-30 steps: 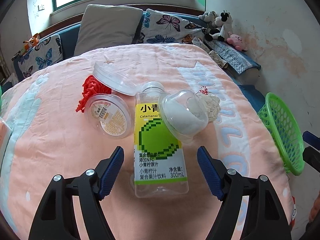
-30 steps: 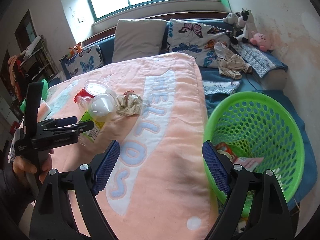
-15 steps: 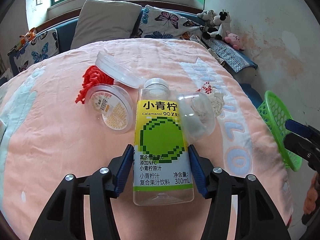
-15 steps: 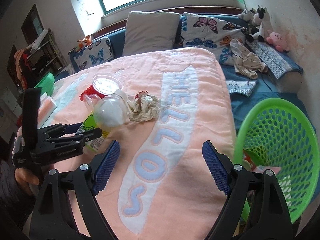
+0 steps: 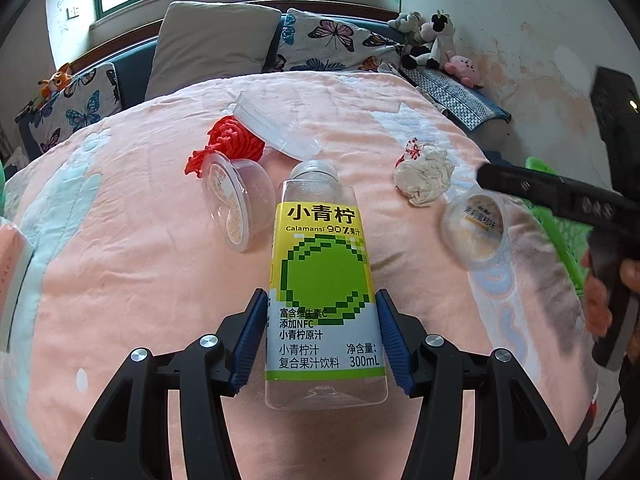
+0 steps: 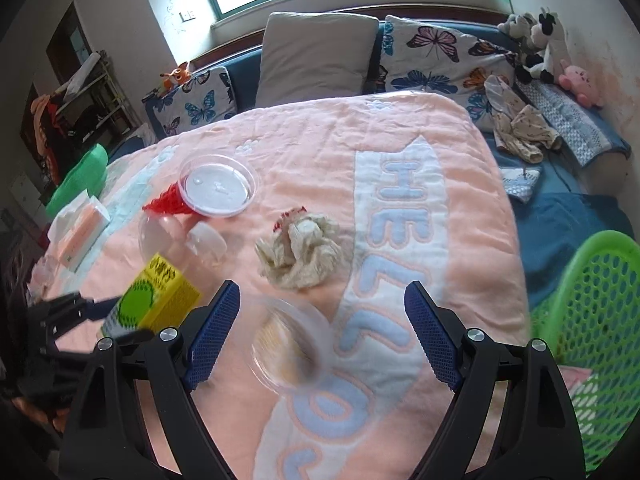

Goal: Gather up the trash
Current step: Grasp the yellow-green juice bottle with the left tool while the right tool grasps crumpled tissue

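Note:
A clear juice bottle [image 5: 324, 280] with a yellow-green label lies on the pink blanket. My left gripper [image 5: 325, 336] is shut on its lower half, blue pads [image 5: 256, 336] pressed to both sides. To its right a blurred clear plastic cup [image 5: 474, 228] lies on its side. My right gripper [image 6: 322, 334] hangs open just above that cup [image 6: 288, 344], not touching it. A crumpled tissue [image 6: 300, 256], a second clear cup [image 5: 236, 208], a red mesh [image 5: 234, 144] and a clear lid [image 5: 276, 126] lie farther back.
A green perforated basket [image 6: 592, 320] stands off the bed's right edge with some trash inside. A tissue box [image 6: 78, 232] lies at the bed's left side. Pillows [image 6: 316, 56] and plush toys [image 6: 536, 52] line the back.
My left jaws closed onto the bottle. The clear cup that leaned on the bottle rolled off to the right. My right gripper swung left from the basket to above that cup.

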`<state>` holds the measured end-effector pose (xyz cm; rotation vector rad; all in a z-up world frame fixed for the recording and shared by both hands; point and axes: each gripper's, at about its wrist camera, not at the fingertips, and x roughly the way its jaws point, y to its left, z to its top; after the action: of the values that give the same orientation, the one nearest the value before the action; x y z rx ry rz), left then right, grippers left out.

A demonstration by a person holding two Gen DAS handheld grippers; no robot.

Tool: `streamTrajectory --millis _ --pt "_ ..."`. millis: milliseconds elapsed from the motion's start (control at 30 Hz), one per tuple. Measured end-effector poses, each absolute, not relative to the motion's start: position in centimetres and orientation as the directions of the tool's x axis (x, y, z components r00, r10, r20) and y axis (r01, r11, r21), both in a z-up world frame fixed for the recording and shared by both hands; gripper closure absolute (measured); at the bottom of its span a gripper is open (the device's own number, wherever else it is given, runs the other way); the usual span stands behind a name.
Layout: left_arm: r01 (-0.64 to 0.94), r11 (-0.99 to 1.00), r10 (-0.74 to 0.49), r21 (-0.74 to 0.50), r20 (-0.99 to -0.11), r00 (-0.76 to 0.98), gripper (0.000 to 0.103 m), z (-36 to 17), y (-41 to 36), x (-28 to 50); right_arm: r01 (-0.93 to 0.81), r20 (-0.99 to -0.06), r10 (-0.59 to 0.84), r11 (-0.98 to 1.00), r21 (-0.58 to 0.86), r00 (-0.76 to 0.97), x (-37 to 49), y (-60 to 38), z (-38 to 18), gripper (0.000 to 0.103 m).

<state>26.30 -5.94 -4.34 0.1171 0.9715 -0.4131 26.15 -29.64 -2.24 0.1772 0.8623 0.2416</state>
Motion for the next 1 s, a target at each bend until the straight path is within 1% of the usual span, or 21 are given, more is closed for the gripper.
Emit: streamTrajectory --millis 67,233,333,433,500,533,667,900,967,1000 --pt "0.395 0.914 -0.294 -0.091 -0.820 0.491 0.050 -4.4 -5.7 26.3 -0.139 -0.726 0.297 0.953 0.271 0.620 27.2 -29.4 -2.5 0.019" --pt "0.403 0.910 -0.301 -0.096 -0.822 0.483 0.049 -4.8 -5.6 26.3 -0.143 -0.752 0.282 0.958 0.247 0.595 29.6 -28.0 -3.5 0.022" --pt "0.404 0.908 -0.310 -0.110 -0.825 0.473 0.049 -5.1 -5.5 26.6 -0.150 -0.769 0.280 0.960 0.238 0.575 30.7 -27.4 -4.3 0.027" --pt "0.404 0.907 -0.316 -0.118 -0.824 0.470 0.049 -5.2 -5.5 26.7 -0.158 -0.781 0.279 0.960 0.230 0.559 31.2 -26.8 -4.9 0.036" --pt "0.403 0.907 -0.319 -0.121 -0.822 0.472 0.044 -5.1 -5.5 26.9 -0.163 -0.787 0.269 0.963 0.214 0.555 31.4 -26.4 -5.1 0.040" --pt "0.397 0.910 -0.315 -0.119 -0.822 0.474 0.036 -5.1 -5.5 27.0 -0.163 -0.786 0.266 0.964 0.211 0.558 31.3 -26.3 -5.1 0.042" --pt "0.392 0.910 -0.325 -0.132 -0.816 0.479 0.035 -4.8 -5.9 27.8 -0.163 -0.773 0.265 0.964 0.209 0.576 30.9 -26.6 -4.3 0.046" --pt "0.360 0.925 -0.294 -0.122 -0.829 0.476 0.036 -5.8 -6.9 29.5 -0.164 -0.736 0.279 0.960 0.227 0.616 29.4 -27.5 -2.2 0.047" --pt "0.352 0.928 -0.290 -0.127 -0.837 0.465 0.048 -6.3 -7.0 29.8 -0.168 -0.726 0.284 0.959 0.230 0.627 28.8 -27.7 -1.5 0.047" --pt "0.347 0.929 -0.288 -0.128 -0.839 0.462 0.049 -6.5 -7.1 30.0 -0.169 -0.721 0.284 0.959 0.229 0.632 28.5 -27.8 -1.3 0.047"
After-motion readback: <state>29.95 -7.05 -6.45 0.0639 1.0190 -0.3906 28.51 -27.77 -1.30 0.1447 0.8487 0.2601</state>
